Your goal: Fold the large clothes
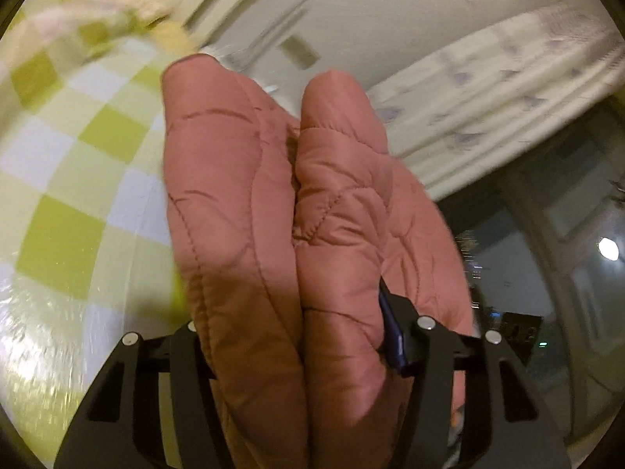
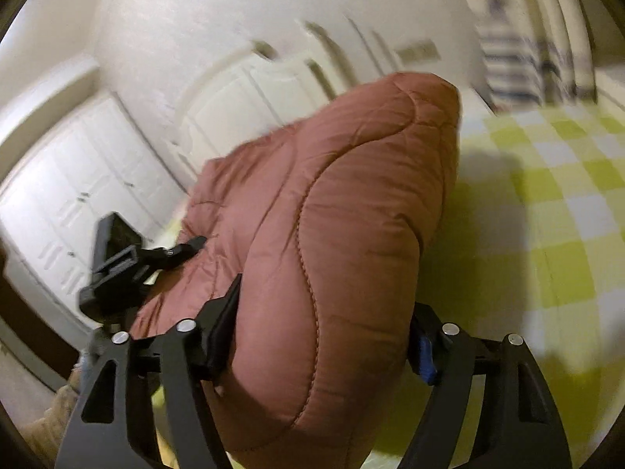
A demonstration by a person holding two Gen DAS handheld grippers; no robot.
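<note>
Green-and-white checked bedding (image 2: 547,203) lies under a quilted pink jacket (image 1: 250,211), which is lifted above it. Both the left gripper (image 1: 300,351) and the right gripper (image 2: 320,336) are clamped on thick folds. I judge it best to keep both grips level, so the puffy layers land aligned.

left wrist — close, forward along jaws | right wrist — same | shared: quilted jacket (image 1: 297,211), checked sheet (image 2: 547,211)

Left claw (image 1: 300,336) tips buried in quilted jacket (image 1: 273,215), blurred curtain (image 1: 508,90), smeared cupboards (image 2: 117,179)
</note>
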